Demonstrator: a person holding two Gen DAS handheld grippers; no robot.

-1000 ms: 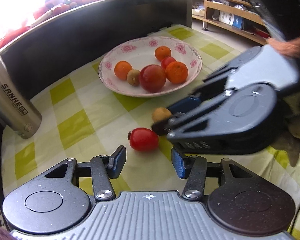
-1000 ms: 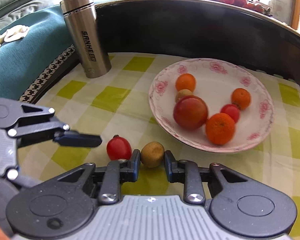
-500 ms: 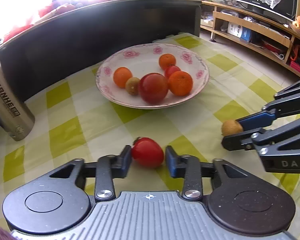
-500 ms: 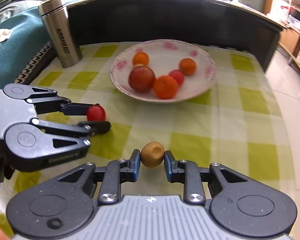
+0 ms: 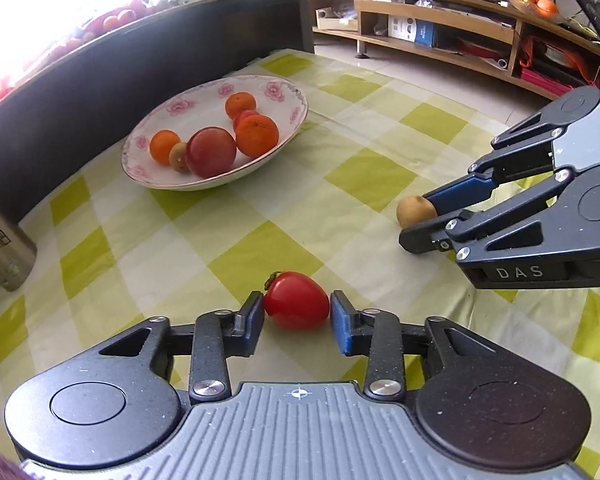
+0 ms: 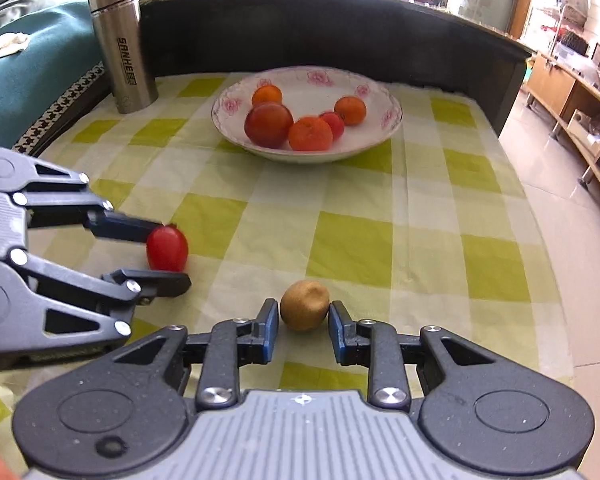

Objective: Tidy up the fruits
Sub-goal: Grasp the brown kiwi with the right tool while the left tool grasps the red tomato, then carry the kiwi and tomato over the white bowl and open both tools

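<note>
A red tomato [image 5: 296,300] sits between the blue pads of my left gripper [image 5: 297,308], which is shut on it, low over the green-checked cloth. In the right wrist view the same tomato [image 6: 166,249] is pinched in my left gripper [image 6: 168,254] at the left. A brown kiwi [image 6: 303,306] is held by my right gripper [image 6: 303,312], shut on it near the cloth's front. From the left wrist, that kiwi [image 5: 415,211] shows at the tips of my right gripper [image 5: 417,220]. The floral plate [image 6: 391,108] beyond holds oranges, a large red fruit, a small tomato and a kiwi.
A steel flask [image 6: 124,44] stands at the table's back left. A dark curved wall [image 6: 339,28] rims the far side behind the plate [image 5: 288,88]. The table's right edge [image 6: 539,280] drops to tiled floor, with a wooden shelf unit [image 5: 459,20] beyond.
My left gripper closed on the tomato, which lay ahead of its open fingers a second ago. Both grippers drew back from the plate with their fruit, and the right one moved off to the right.
</note>
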